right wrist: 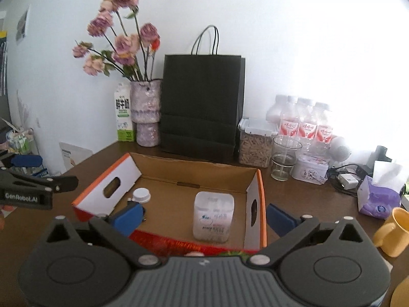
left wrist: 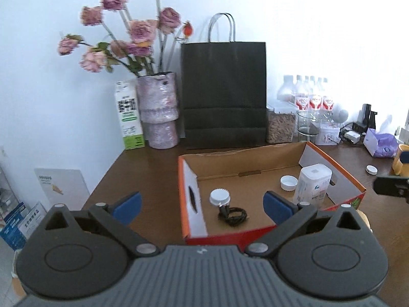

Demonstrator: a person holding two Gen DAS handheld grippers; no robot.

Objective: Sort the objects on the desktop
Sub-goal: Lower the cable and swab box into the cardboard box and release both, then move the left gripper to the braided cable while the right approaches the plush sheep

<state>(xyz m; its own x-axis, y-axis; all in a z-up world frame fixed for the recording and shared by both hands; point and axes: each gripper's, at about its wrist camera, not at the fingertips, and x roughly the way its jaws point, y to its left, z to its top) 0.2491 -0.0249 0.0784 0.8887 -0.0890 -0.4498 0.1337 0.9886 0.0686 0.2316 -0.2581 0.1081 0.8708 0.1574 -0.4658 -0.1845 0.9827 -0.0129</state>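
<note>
Reaching for the cap (outside the box) could nudge the mug. Both tongs, left and right, gape empty.

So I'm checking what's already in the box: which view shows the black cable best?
The left wrist view: the black cable lies coiled in plain sight. In the right wrist view a gripper finger hides it.

Both wrist cameras are looking forward and slightly downward over the desk from close behind the cardboard box, the left one sitting further left (the black paper bag is filling both backgrounds).
</note>
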